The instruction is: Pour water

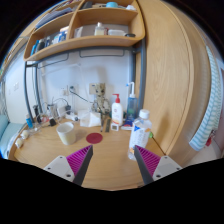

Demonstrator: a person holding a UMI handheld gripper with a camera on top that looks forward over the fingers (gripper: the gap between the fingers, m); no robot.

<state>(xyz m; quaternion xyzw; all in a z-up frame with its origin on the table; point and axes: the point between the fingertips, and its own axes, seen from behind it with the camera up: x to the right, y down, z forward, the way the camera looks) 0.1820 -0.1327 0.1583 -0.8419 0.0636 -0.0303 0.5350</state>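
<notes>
our tongs (pixel 112 166) stand wide open with nothing between the two fingers, the pink pads (pixel 79 159) facing each other across a bare stretch of the wooden table (pixel 105 168). we take the water bottle (pixel 141 133) as our landmark: it stands upright on the table just ahead of the right finger, close to its tip but not gripped. to the left of the bottle, further back, a small red coaster (pixel 94 138) lies flat on the table. further left of the bottle stands a pale cup (pixel 66 133), well apart from it. behind the bottle, by the wall, we see a white pump bottle (pixel 117 111) with a red label. high above the bottle a wooden shelf (pixel 88 42) carries several small items we cannot make out.
</notes>
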